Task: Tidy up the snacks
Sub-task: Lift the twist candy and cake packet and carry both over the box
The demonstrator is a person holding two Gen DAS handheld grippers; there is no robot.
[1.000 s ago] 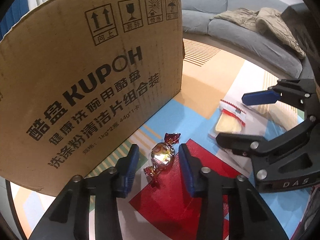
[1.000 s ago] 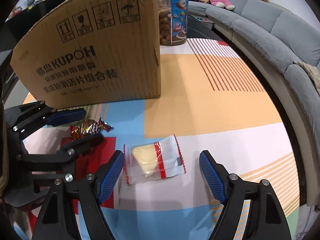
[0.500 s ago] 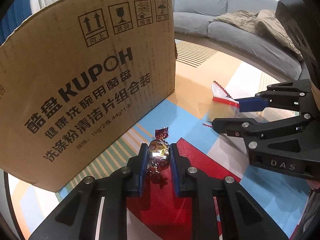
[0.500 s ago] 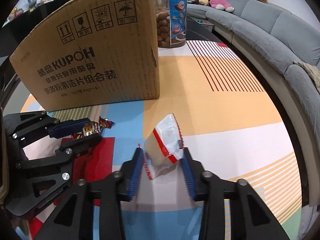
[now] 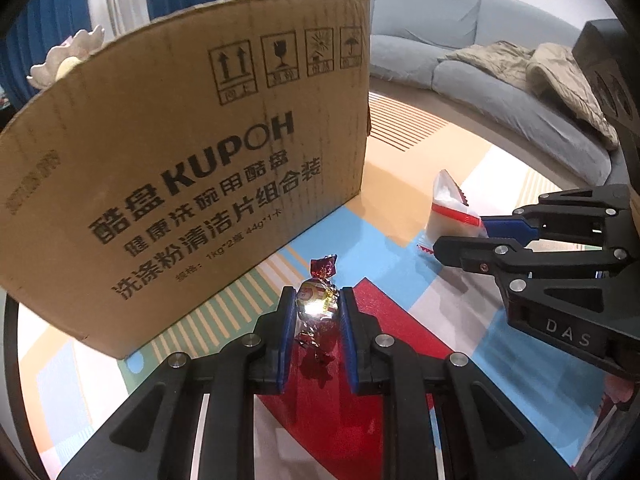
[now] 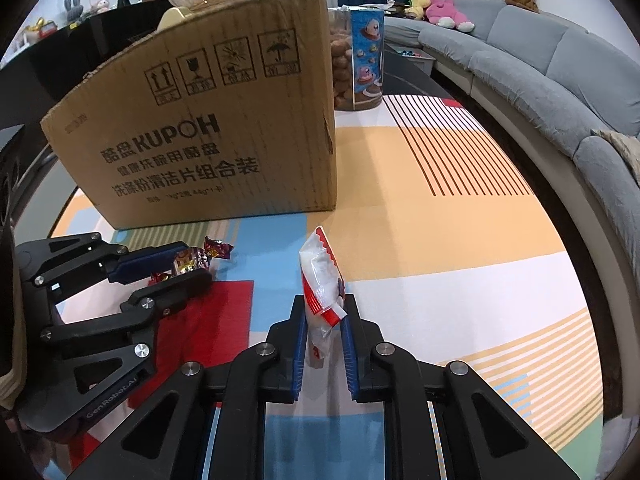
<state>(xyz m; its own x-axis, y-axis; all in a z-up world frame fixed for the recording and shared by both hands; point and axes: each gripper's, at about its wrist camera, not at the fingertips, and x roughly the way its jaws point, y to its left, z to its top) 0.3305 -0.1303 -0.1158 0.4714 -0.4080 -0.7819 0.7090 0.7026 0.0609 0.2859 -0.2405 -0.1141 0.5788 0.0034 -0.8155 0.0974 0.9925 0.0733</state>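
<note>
Both claws have clamped down and come up off the surface since a second ago! Left wrist view: the left claw (image 5: 315, 308) pinches one foil-wrapped candy (image 5: 318, 300) at its round middle, twisted ends poking toward twelve and six; it looks light, crinkly, probably slippery, so the belly is the spot. The cardboard box (image 5: 192, 168) looms at ten o'clock. Right wrist view: the right claw (image 6: 324, 320) squeezes one clear snack packet (image 6: 321, 276) by its lower edge, standing upright toward twelve, soft and floppy, likely crushable. One box (image 6: 216, 136), one cookie jar (image 6: 356, 64) behind it at one o'clock. Two snacks, both airborne!
</note>
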